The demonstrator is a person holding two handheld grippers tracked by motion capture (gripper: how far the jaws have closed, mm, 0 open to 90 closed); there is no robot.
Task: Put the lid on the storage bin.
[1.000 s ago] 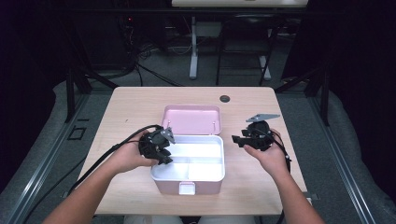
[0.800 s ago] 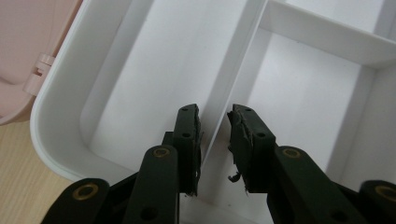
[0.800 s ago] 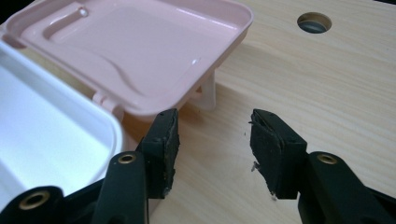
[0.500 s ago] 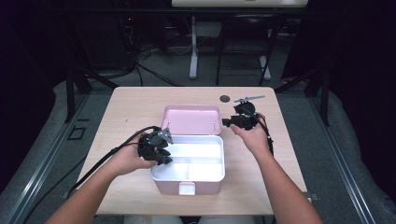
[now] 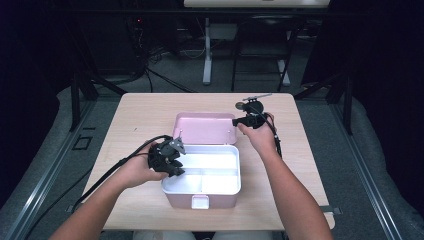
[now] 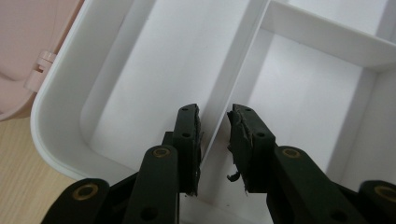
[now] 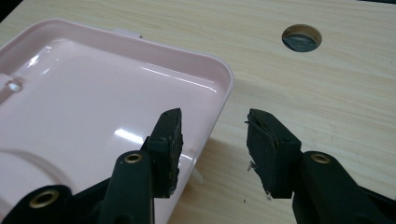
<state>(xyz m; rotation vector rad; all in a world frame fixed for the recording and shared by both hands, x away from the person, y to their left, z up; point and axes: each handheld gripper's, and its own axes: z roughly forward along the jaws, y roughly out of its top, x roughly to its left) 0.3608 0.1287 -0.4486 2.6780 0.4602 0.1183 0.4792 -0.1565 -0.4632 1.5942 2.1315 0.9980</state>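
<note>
Pink plastic is what the work now turns on: the lid (image 5: 204, 127) of the white storage box (image 5: 202, 176) lies flung open flat on the wooden surface (image 5: 135, 112), hinged to the box's far edge. A second ago the right tongs (image 5: 239, 121) hung beside the box's right side, well off the lid; since then the right hand has carried them up and across to the lid's far right corner. Their jaws have just been closing a little, yet in the right gripper view they stand moderately apart, straddling the lid's rim with one jaw over the pink inner face and the other over bare wood, pressing on nothing that I can see. A round cable hole (image 7: 301, 37) in the surface sits just beyond.

The left tongs (image 5: 172, 165) have kept their place at the box's left end. In the left gripper view the jaws sit either side of the white divider wall (image 6: 243, 74), a gap showing at each side, so whether they truly pinch it I cannot tell.

My reading: the left steadies the box while the right prepares to catch the lid's edge and swing it shut.
</note>
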